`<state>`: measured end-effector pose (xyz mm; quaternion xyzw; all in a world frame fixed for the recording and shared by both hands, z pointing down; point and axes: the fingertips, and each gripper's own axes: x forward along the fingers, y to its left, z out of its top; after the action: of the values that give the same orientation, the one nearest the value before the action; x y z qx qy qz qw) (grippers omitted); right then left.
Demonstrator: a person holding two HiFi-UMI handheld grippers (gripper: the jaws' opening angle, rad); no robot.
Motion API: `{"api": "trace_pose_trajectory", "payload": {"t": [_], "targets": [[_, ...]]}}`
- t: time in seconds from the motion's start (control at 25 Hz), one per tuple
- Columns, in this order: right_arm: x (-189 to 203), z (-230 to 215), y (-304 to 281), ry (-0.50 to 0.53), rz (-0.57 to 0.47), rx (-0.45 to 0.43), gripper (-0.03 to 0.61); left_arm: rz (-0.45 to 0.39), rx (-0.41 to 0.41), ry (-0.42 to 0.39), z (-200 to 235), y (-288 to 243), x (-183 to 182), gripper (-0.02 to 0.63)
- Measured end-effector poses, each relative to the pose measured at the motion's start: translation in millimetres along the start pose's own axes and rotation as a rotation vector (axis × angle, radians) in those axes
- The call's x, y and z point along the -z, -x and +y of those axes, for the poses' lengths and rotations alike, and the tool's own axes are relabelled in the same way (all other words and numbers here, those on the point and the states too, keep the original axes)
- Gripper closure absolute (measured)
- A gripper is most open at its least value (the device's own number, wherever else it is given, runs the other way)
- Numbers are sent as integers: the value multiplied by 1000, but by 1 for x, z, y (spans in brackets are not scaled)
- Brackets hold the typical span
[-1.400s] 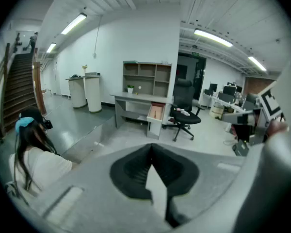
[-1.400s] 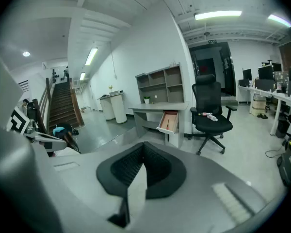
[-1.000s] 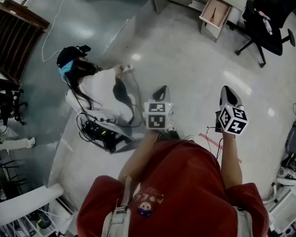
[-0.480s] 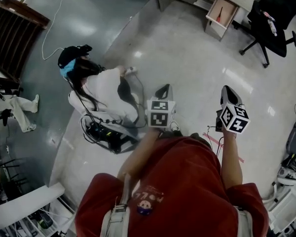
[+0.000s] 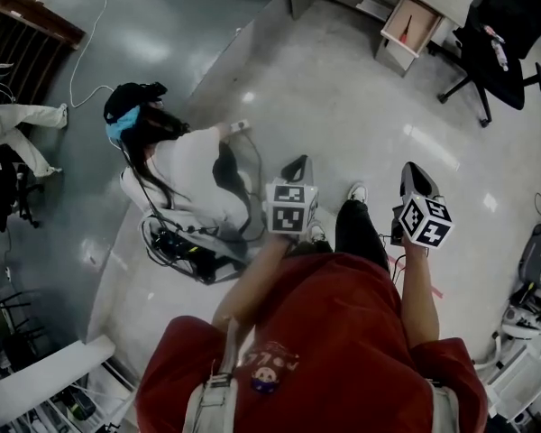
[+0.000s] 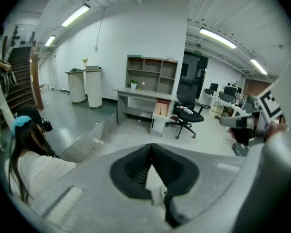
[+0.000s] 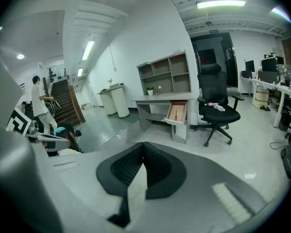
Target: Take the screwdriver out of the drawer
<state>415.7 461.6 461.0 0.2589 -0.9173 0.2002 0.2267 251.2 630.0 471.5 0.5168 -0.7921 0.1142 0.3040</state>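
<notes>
Drawer [image 5: 410,25] open beside office chair [image 5: 505,43] well ahead of us, our left gripper [image 5: 296,162] and right gripper [image 5: 417,165] both clenched empty, person [image 5: 194,174] crouched at left

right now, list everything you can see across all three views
desk: one, grey, against the far wall
drawer: one, pale wood inside, open, under the desk
shelf: one, grey, on the desk
chair: one, black, right of the drawer
stairs: one flight, dark brown, far left
bins: two, white, by the far wall left of the desk
seated person: one, white top, on the floor at left
standing person: one, white top, by the stairs
cables: one bundle, black, beside the seated person
shirt: one, red, bottom of head view
left gripper: one, grey, jaws together, empty
right gripper: one, grey, jaws together, empty
</notes>
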Motion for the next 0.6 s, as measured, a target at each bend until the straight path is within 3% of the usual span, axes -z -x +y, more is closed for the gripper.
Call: {"api": "trace_pose_trajectory", "payload": {"t": [0.4, 0.6], "targets": [[-32, -39, -92, -33, 49, -28, 577, 32, -16, 25, 12, -86, -37, 615], [-59, -62, -153, -41, 87, -63, 577, 93, -50, 49, 25, -147, -57, 615]]}}
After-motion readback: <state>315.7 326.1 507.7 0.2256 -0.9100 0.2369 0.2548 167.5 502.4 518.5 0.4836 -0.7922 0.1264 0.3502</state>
